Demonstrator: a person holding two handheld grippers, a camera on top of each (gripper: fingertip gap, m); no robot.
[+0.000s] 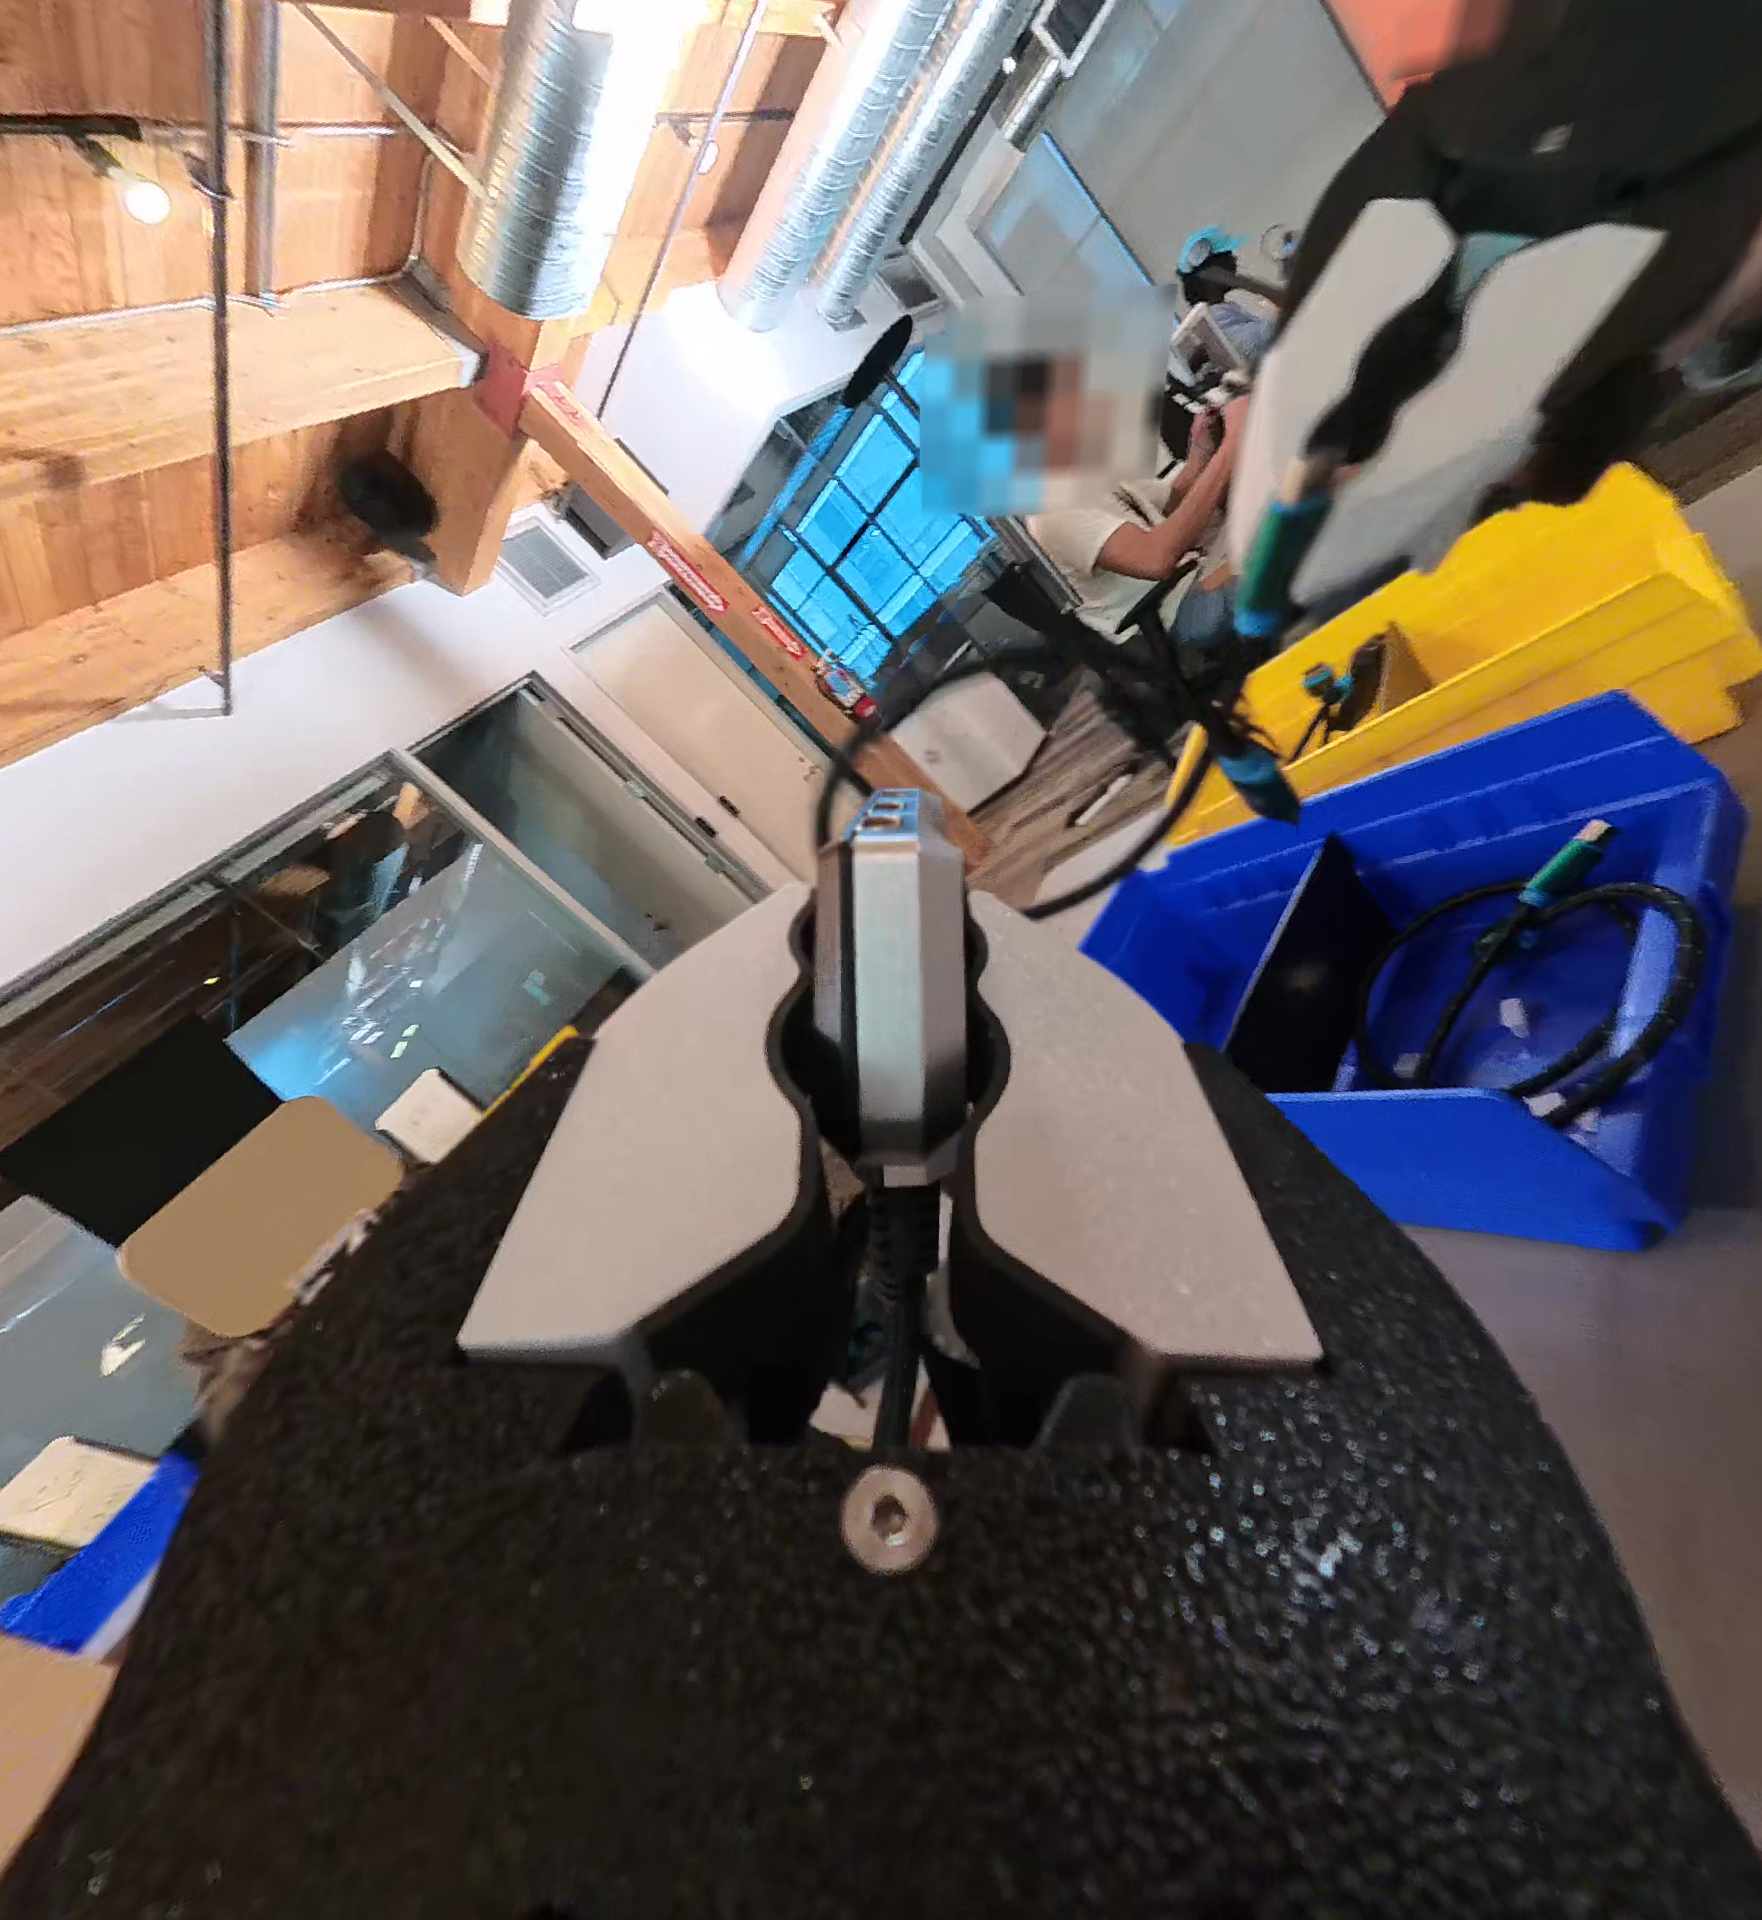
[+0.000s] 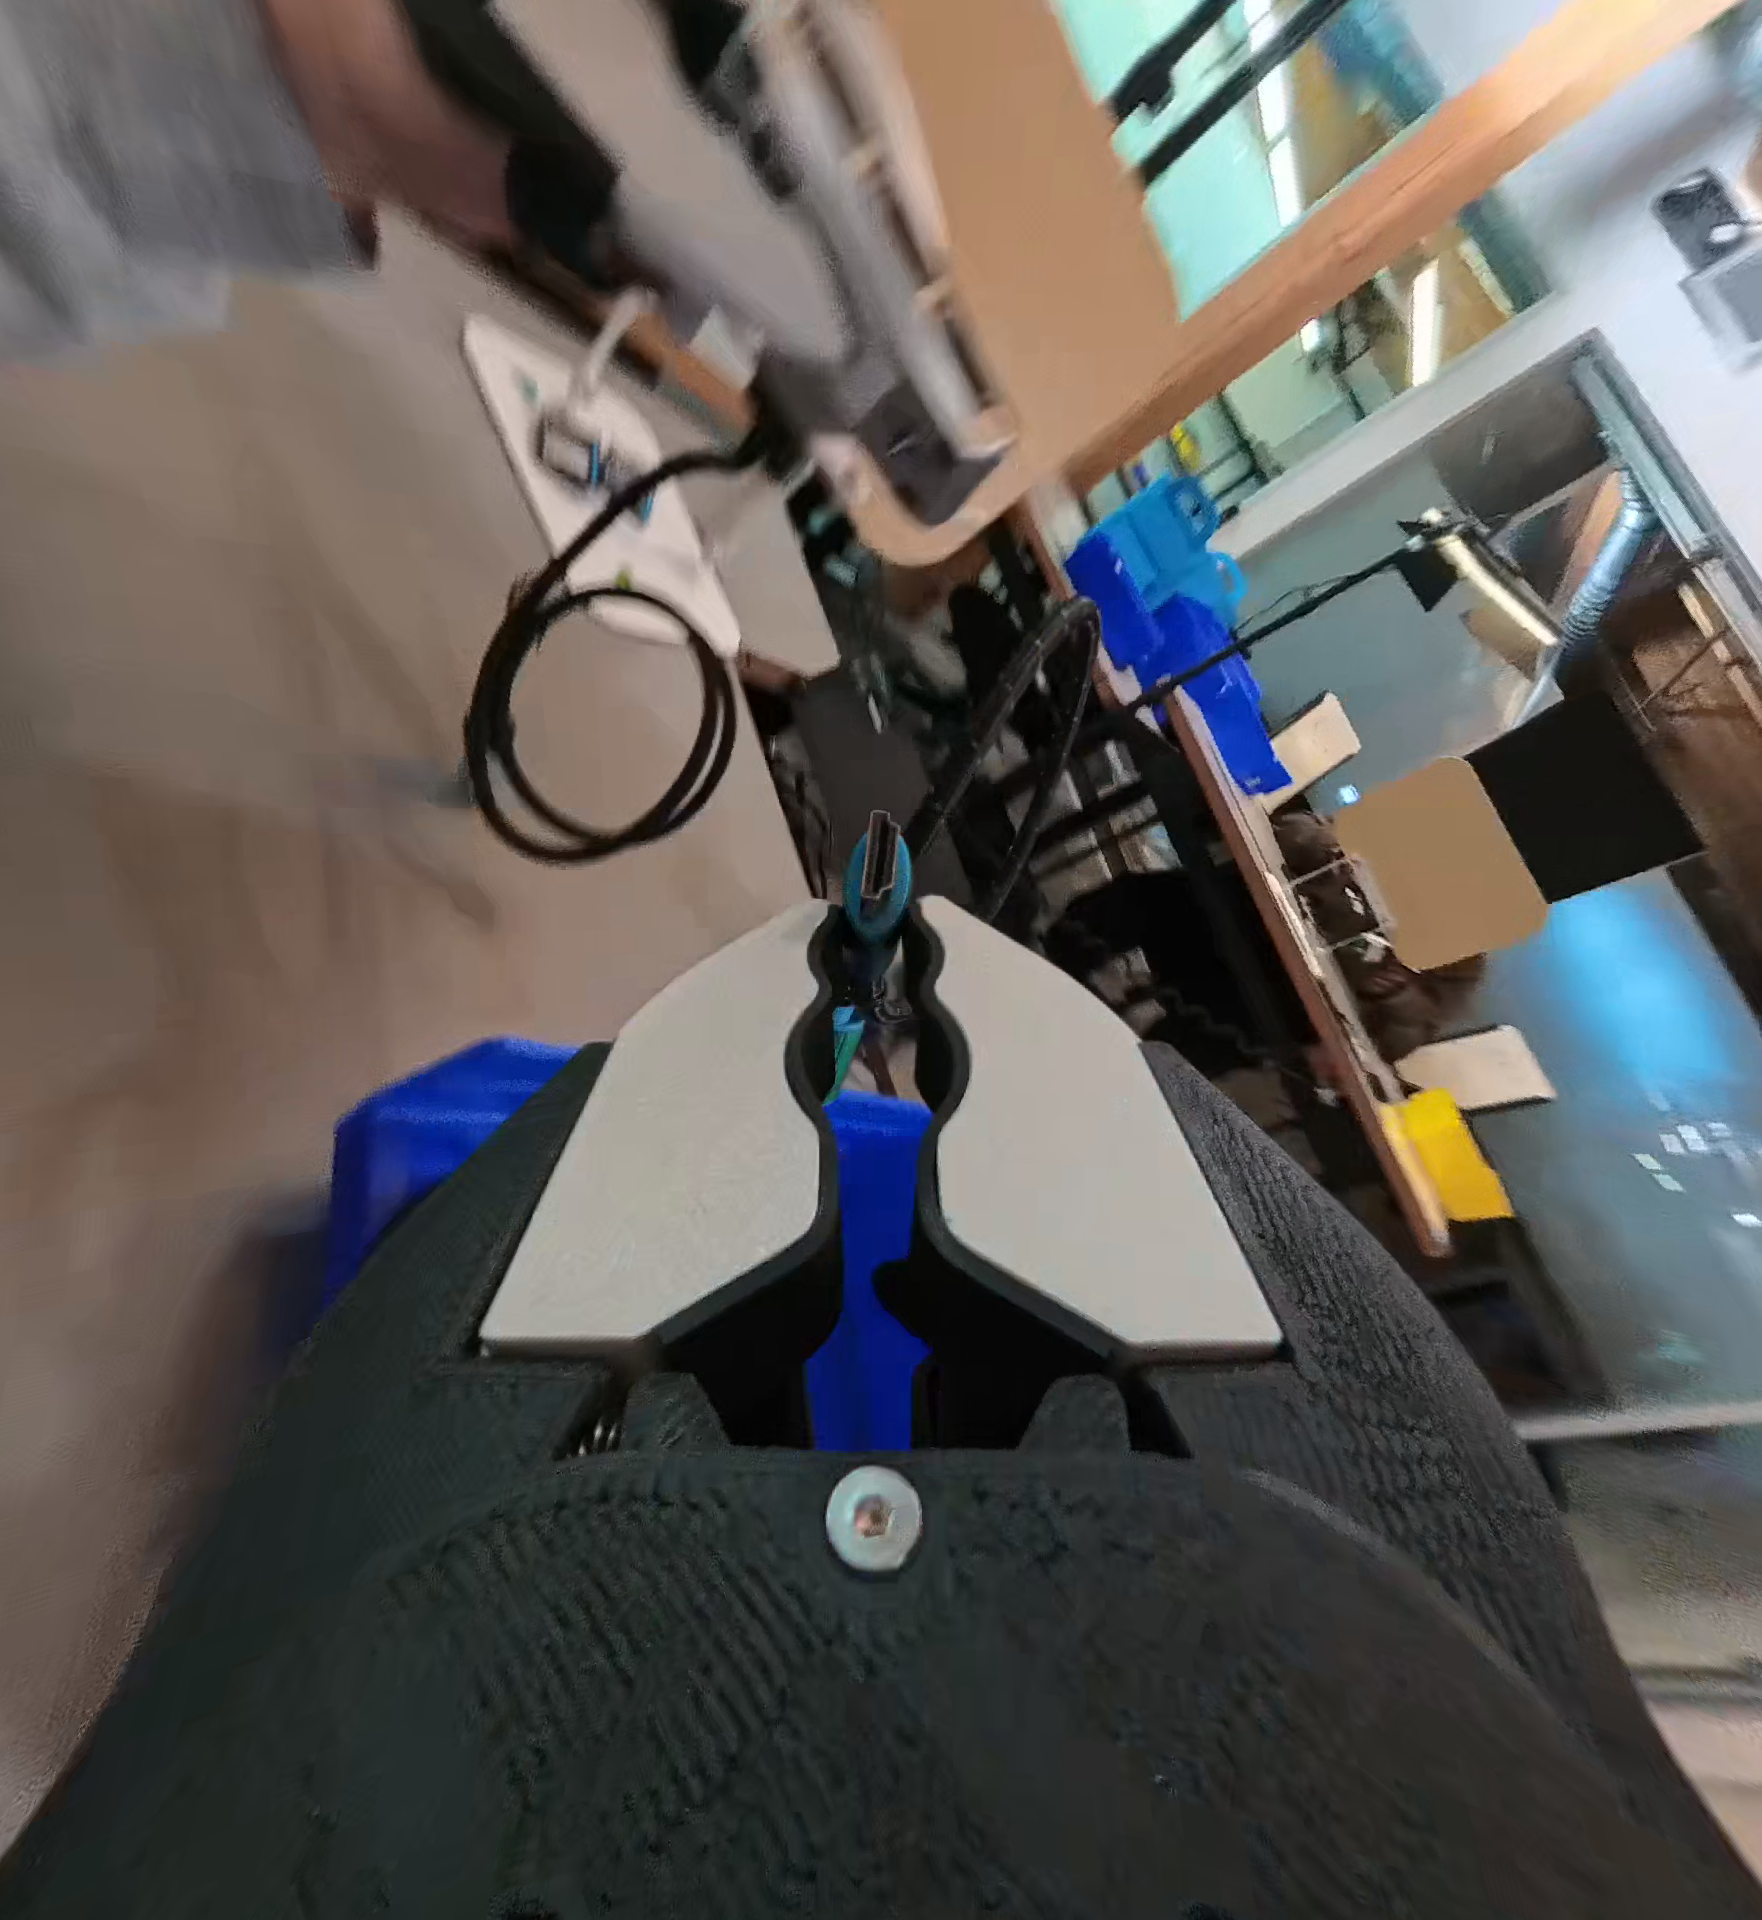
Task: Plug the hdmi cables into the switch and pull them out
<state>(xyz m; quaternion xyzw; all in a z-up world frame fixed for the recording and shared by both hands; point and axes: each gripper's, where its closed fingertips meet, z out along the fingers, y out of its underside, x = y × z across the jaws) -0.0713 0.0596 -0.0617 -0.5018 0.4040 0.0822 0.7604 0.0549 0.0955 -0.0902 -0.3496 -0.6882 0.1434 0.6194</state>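
A grey adapter box point(image 1: 892, 997) was pinched between the fingers of the left gripper point(image 1: 892, 914), its sockets pointing out past the fingertips. A blue-collared cable plug point(image 2: 875, 883) was clamped at the fingertips of the right gripper point(image 2: 875, 920). The plug was not yet seated in the box; they were held well apart.

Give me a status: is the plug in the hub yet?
Done: the left gripper is clamped on the grey hub, ports facing outward; the right gripper grips the teal-collared cable plug, metal tip forward. In hand: both are lifted near the blue bin and yellow bin. Left: not plugged in; plug and hub are still apart.
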